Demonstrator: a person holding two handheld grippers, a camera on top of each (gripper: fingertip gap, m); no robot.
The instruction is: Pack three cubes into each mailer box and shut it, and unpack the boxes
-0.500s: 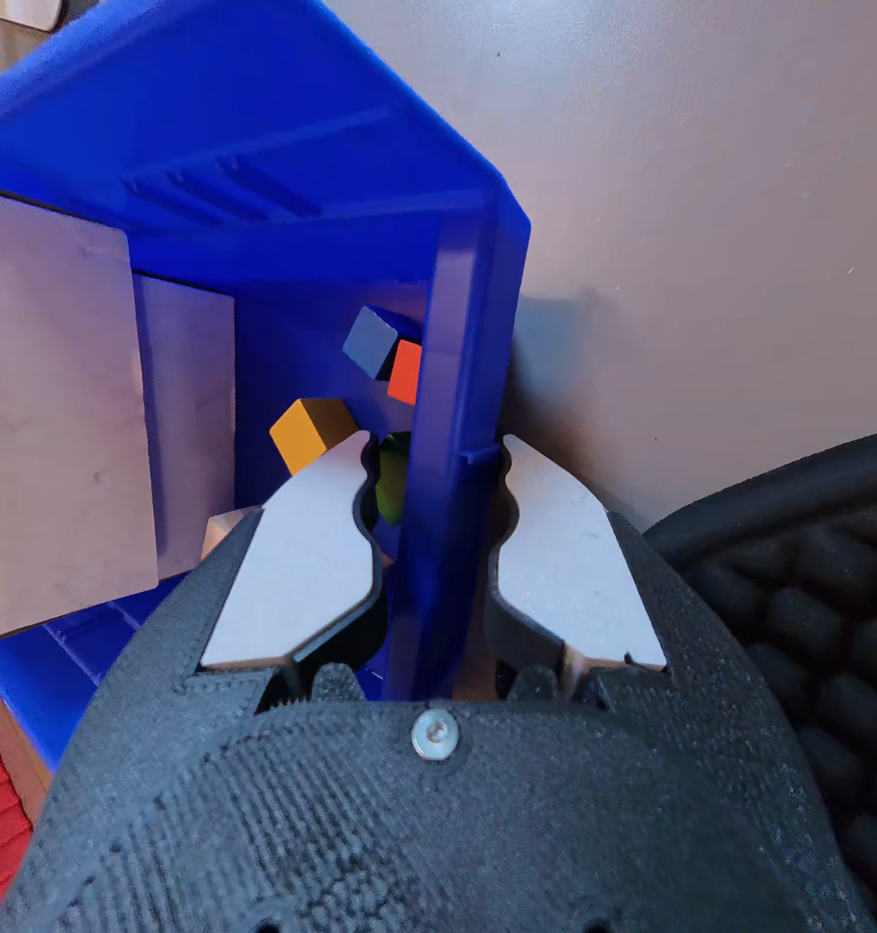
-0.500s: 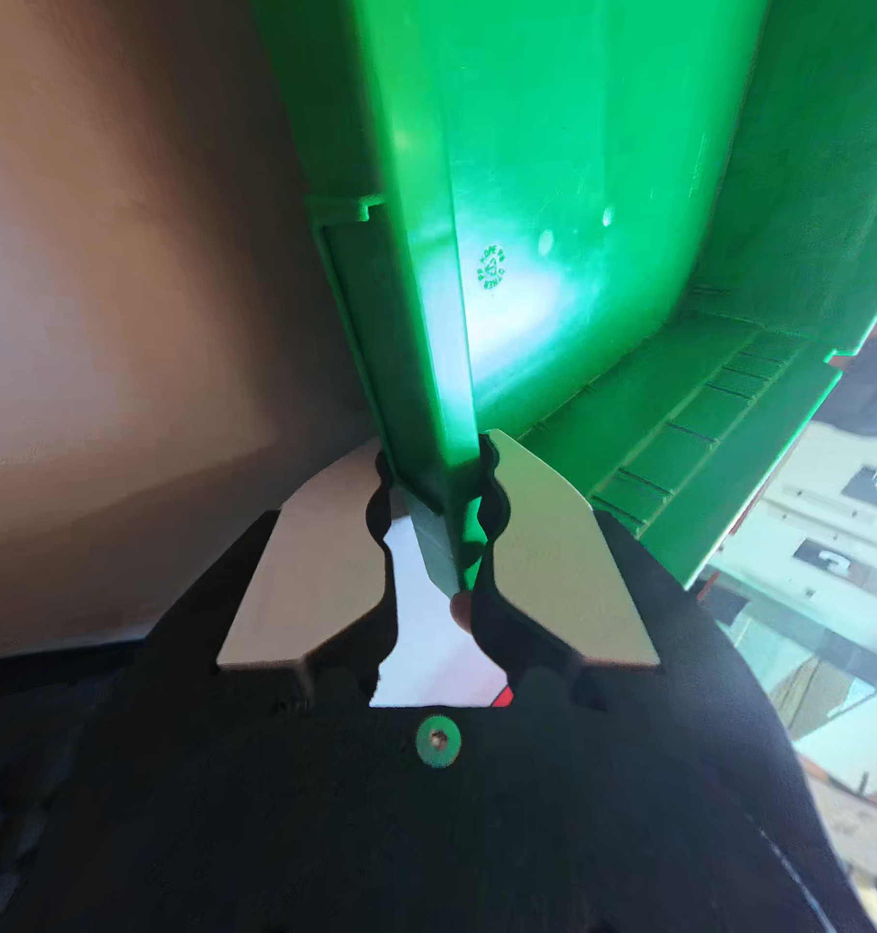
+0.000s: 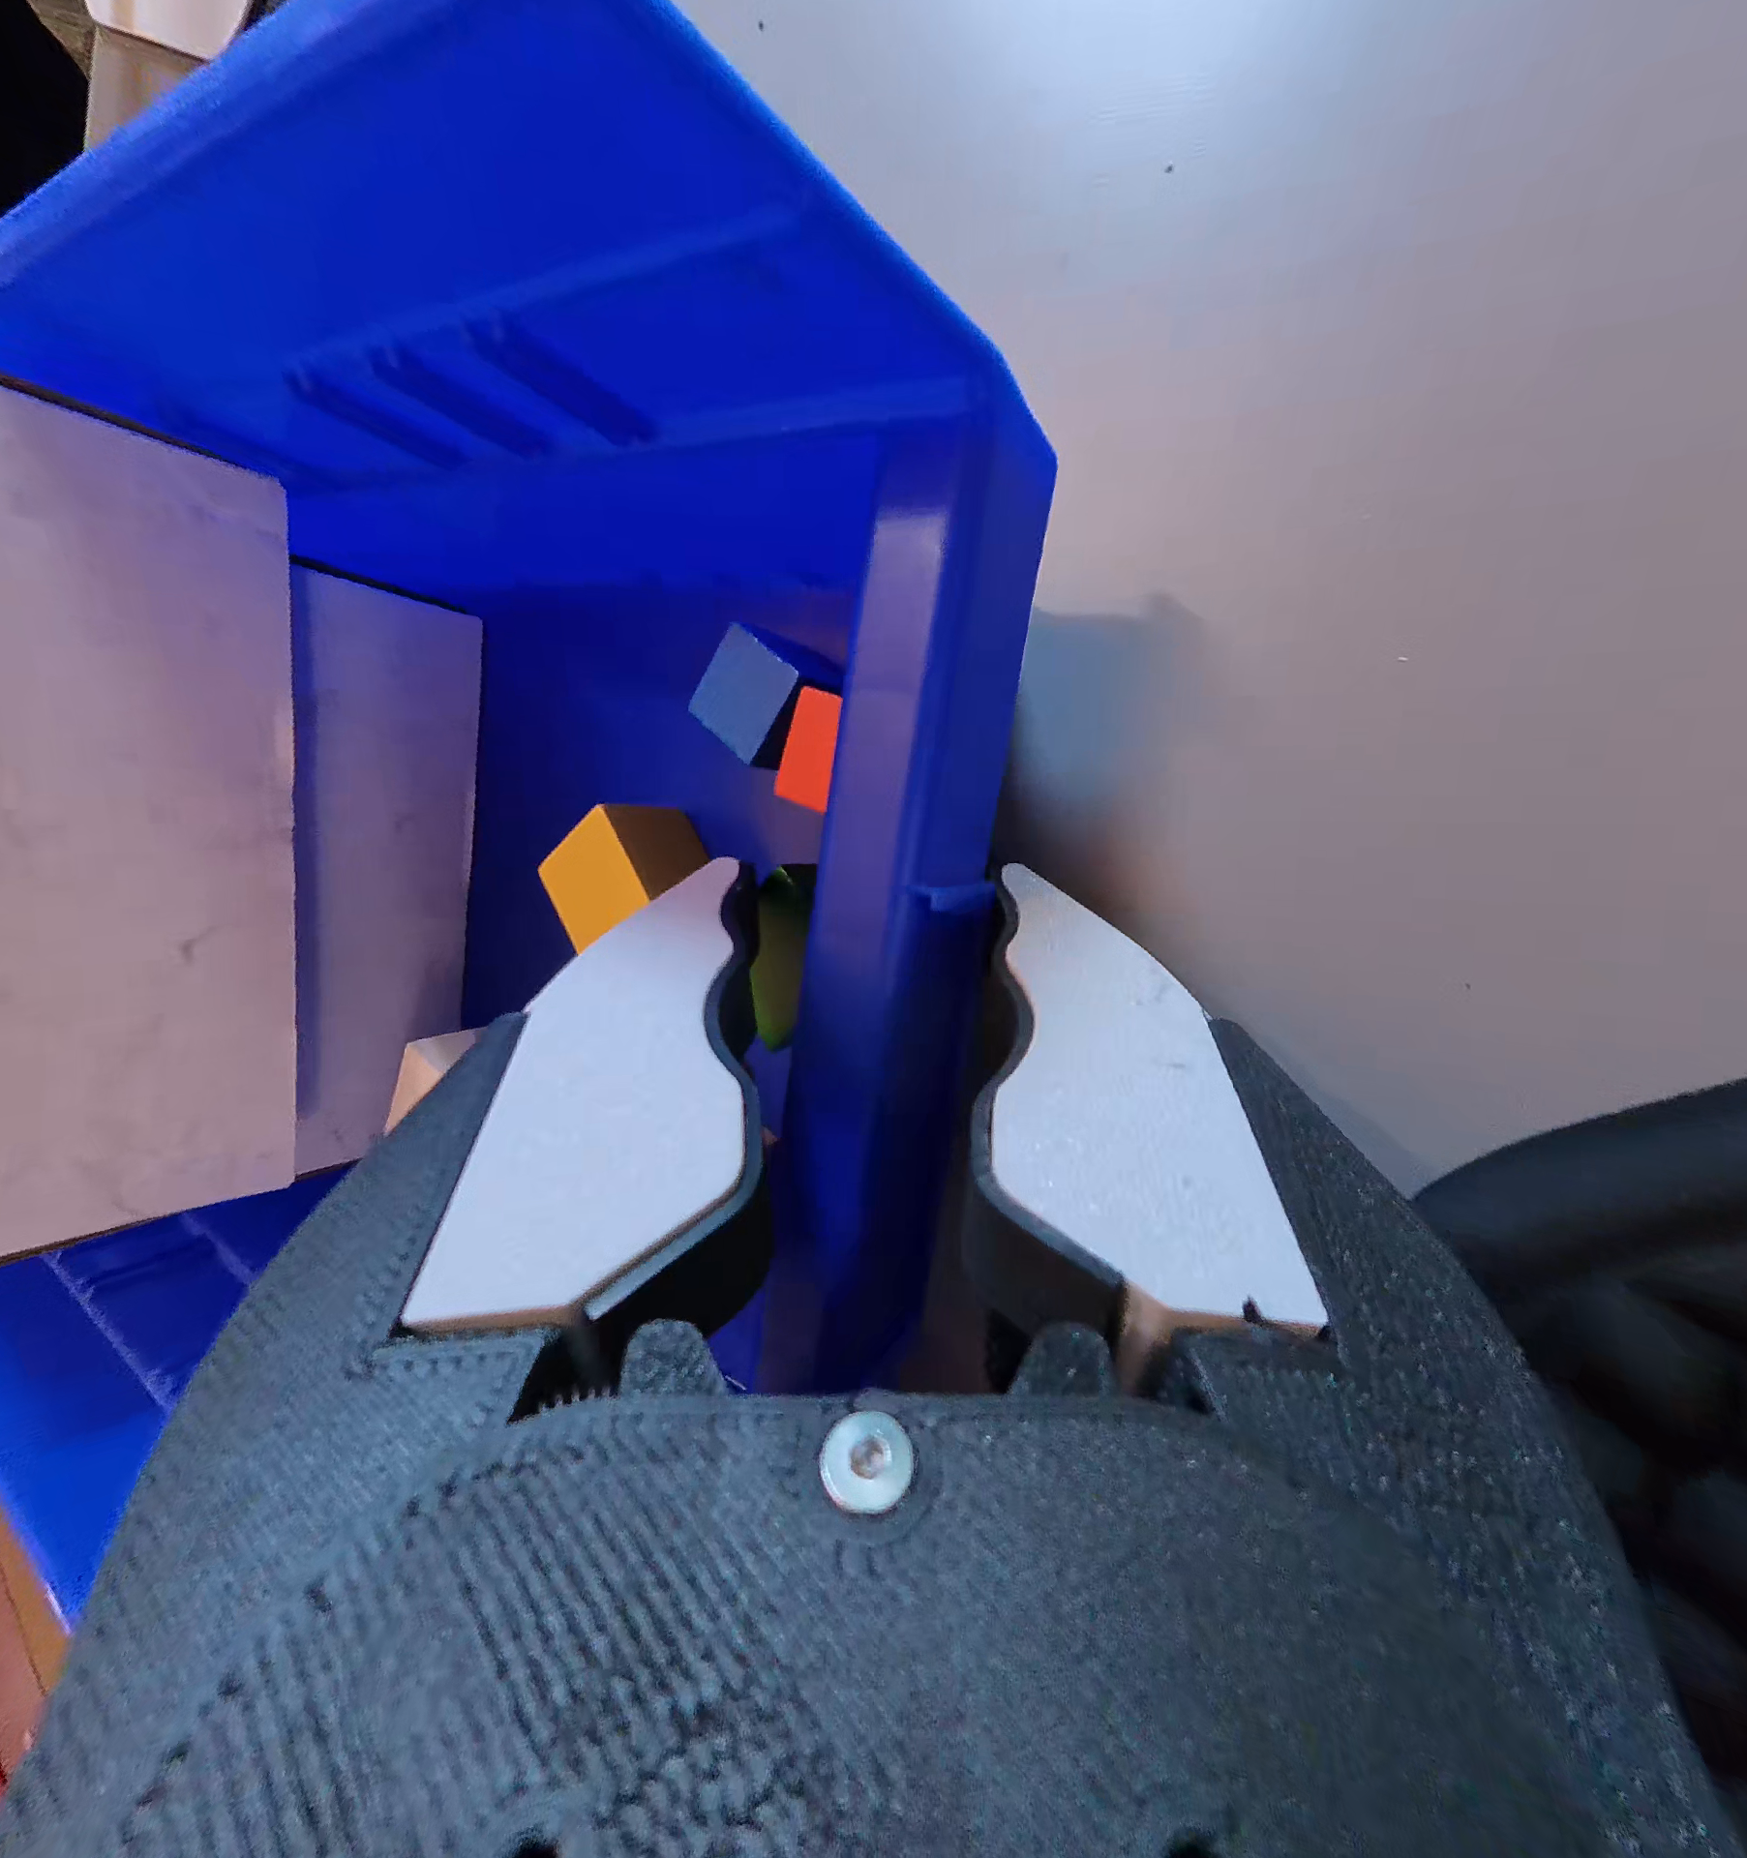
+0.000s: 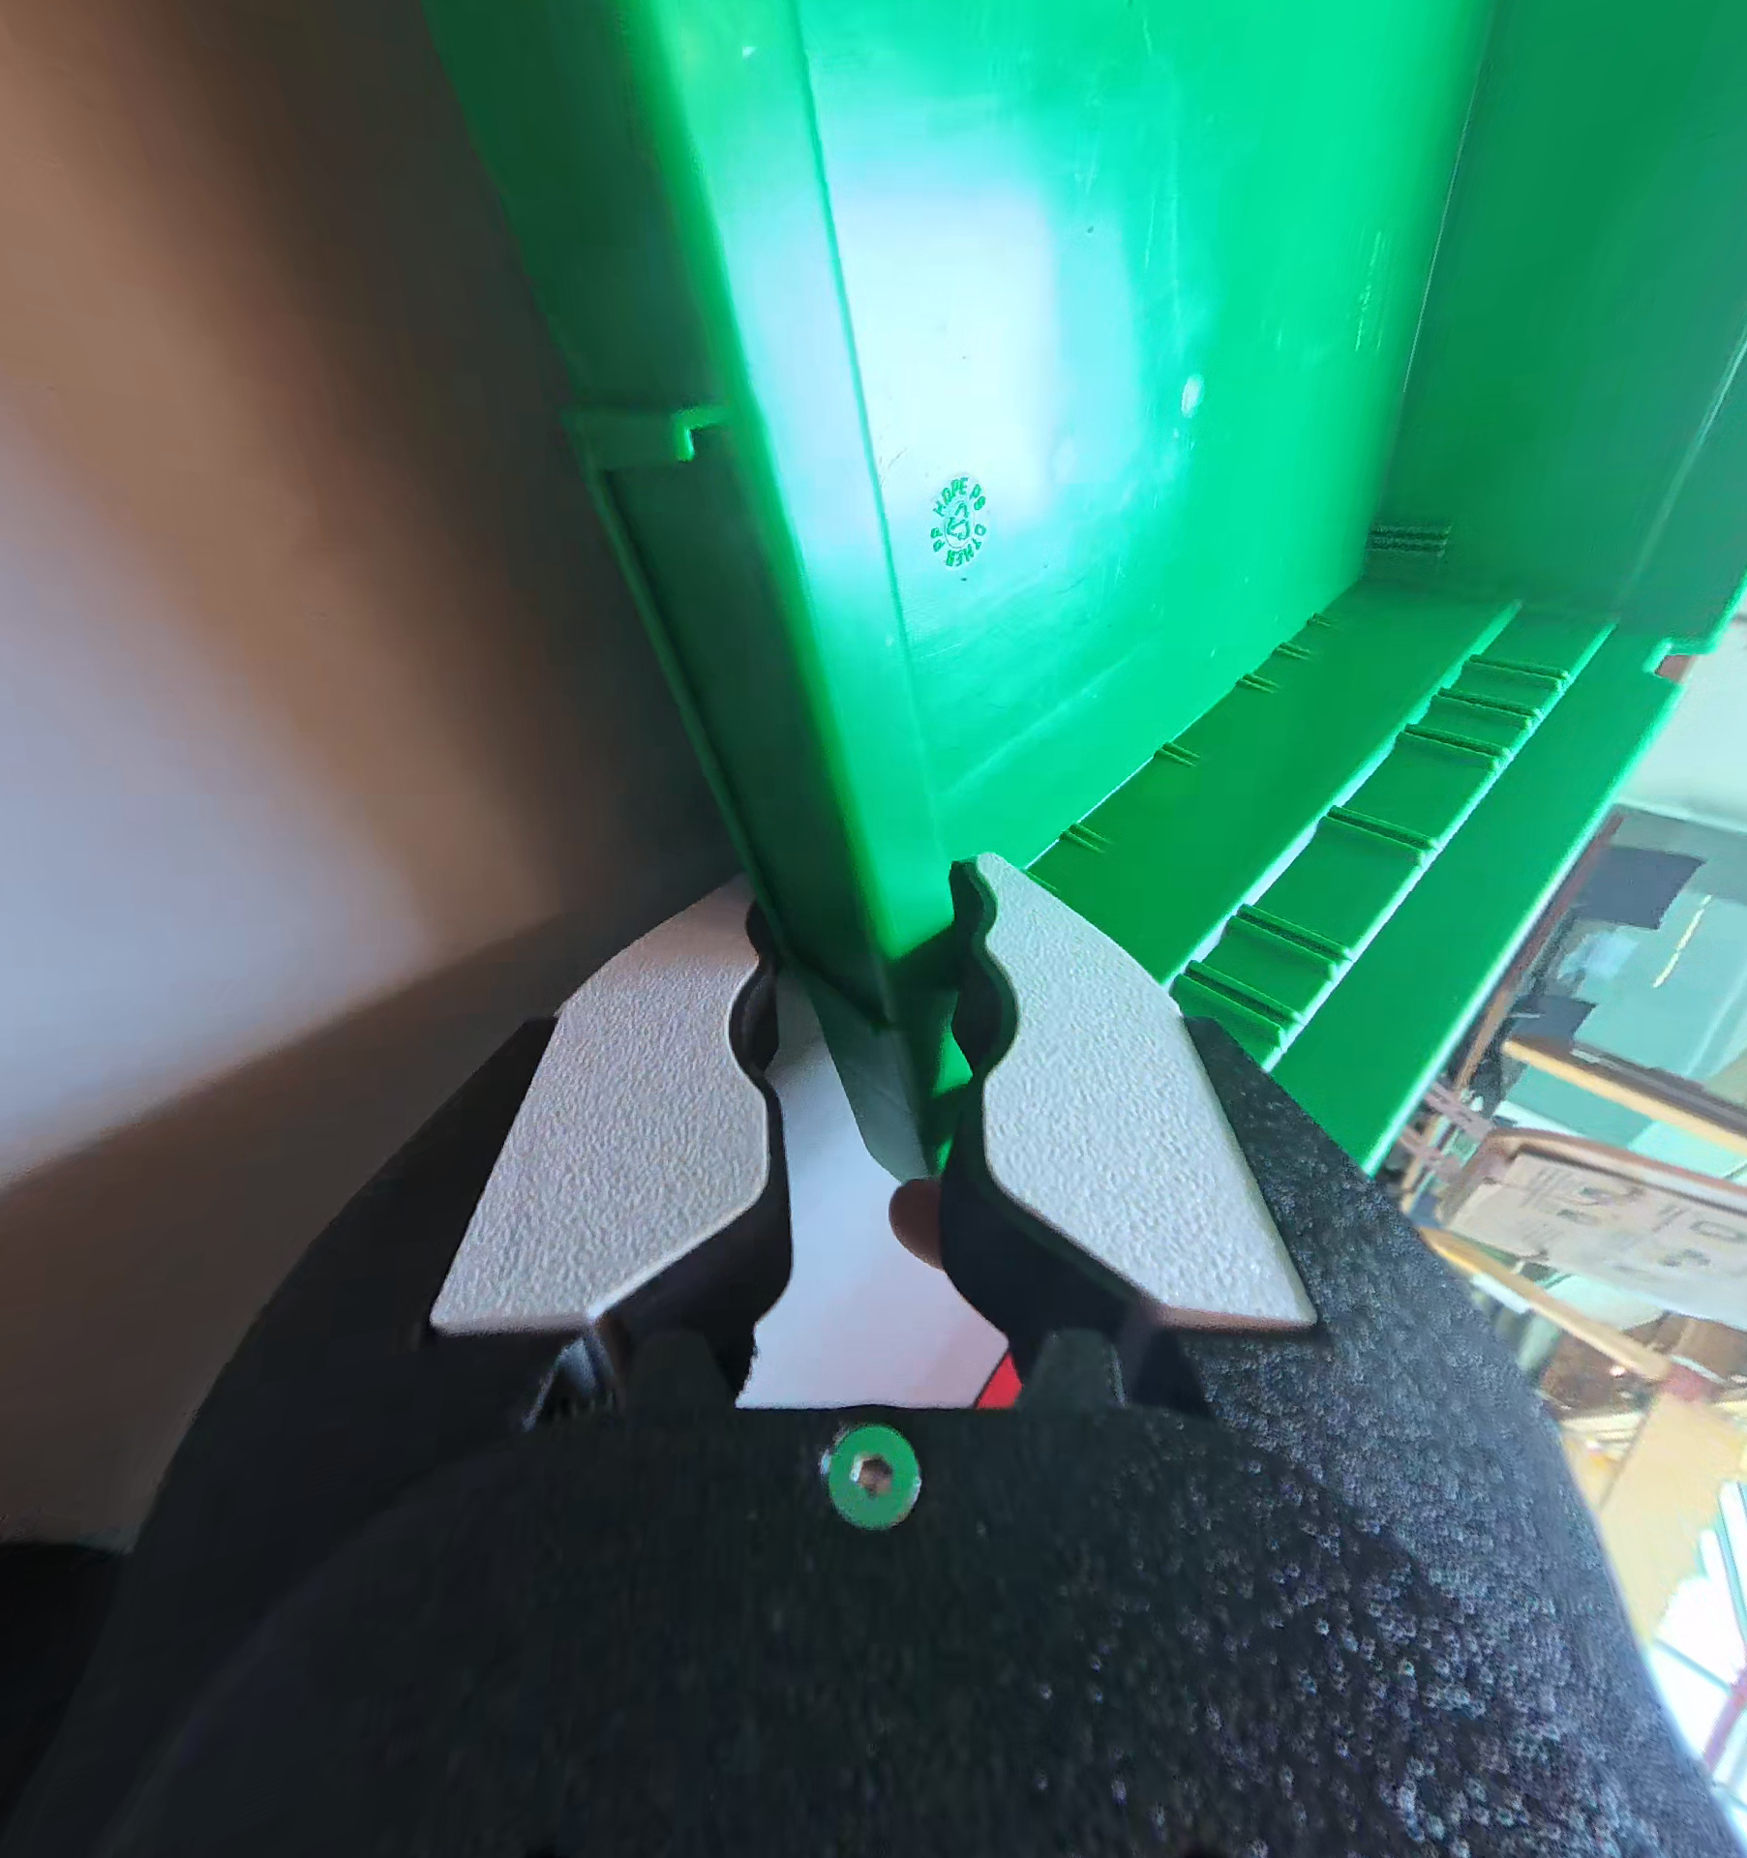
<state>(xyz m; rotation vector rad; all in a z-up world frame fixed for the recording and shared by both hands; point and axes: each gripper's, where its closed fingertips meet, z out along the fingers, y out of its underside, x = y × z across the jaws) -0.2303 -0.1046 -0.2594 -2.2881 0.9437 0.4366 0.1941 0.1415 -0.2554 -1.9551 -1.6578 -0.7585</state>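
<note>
Blue bin [image 3: 567,302] wall sits between the left gripper [image 3: 869,905] jaws, gripped or nearly so. Inside it: two shut mailer boxes [image 3: 115,804], loose cubes [image 3: 613,875] beside them. Right gripper [image 4: 864,895] jaws clamp the empty green bin [image 4: 1100,402] wall. Judgement: packing unfinished.

Looks like a workshop or warehouse: plastic storage bins, blue [image 3: 567,332] and green [image 4: 1201,332], with cardboard cartons [image 4: 1643,1222] far right.

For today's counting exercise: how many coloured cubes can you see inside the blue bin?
4: grey-blue cube and orange-red cube by the bin's wall, yellow-orange cube below them, green cube behind the left gripper. Others may be hidden.
</note>
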